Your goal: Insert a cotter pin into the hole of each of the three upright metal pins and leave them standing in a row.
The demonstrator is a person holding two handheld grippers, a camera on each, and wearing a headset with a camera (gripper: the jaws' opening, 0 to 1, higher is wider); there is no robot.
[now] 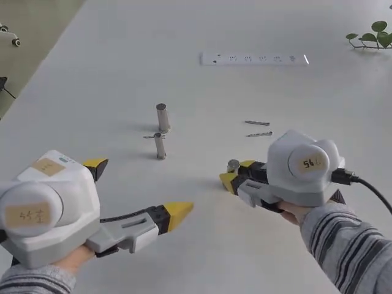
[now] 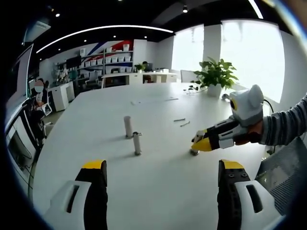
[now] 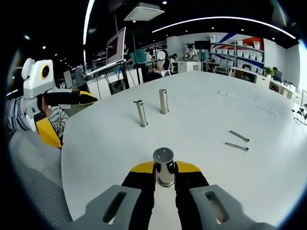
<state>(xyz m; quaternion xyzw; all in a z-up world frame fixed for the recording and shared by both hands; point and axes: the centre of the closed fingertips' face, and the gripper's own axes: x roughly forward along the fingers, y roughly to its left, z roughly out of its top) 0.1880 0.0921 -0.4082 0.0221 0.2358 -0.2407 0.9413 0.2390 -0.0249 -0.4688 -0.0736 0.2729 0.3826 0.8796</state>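
White tabletop (image 1: 208, 257) stretches wide, with office shelves (image 2: 115, 60) behind it in the left gripper view. From the head, two pins stand near each other mid-table: the far pin (image 1: 162, 117) is bare, and the near pin (image 1: 160, 148) has a cotter pin (image 1: 150, 136) crosswise at its top. Two loose cotter pins (image 1: 257, 123) lie to their right, with a power strip (image 1: 254, 59) beyond. The third pin (image 3: 163, 155) stands upright, well apart from them. The right gripper view makes plain that the right gripper (image 3: 165, 173) is clamped on it, while the head view shows its cap beside the yellow tips. The left gripper (image 2: 162, 165) hovers with jaws spread wide, holding nothing.
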